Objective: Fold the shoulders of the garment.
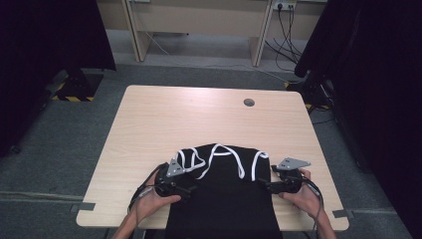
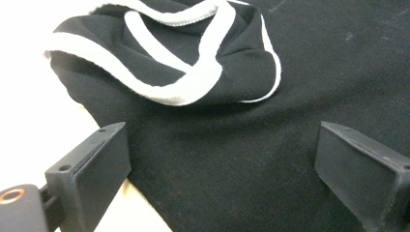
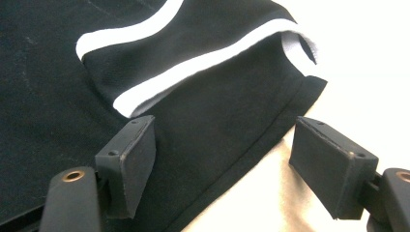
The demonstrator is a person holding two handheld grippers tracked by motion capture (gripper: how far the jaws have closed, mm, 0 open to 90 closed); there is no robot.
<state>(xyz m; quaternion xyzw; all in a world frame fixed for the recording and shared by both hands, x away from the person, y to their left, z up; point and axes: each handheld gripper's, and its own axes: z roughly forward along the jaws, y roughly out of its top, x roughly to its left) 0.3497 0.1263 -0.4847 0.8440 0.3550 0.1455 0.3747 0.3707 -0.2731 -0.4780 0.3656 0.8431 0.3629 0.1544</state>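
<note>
Wooden table (image 1: 149, 119) bears black, white-trimmed garment (image 1: 224, 189), bunched up.

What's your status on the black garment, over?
Left gripper open over the garment's left side. Right gripper open, straddling its right hem. Black garment with white trim flat on the table, top bunched. Nothing in the way.

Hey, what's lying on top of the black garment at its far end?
White-trimmed straps lie bunched and folded back on the black garment. Whatever the folds cover is hidden.
</note>
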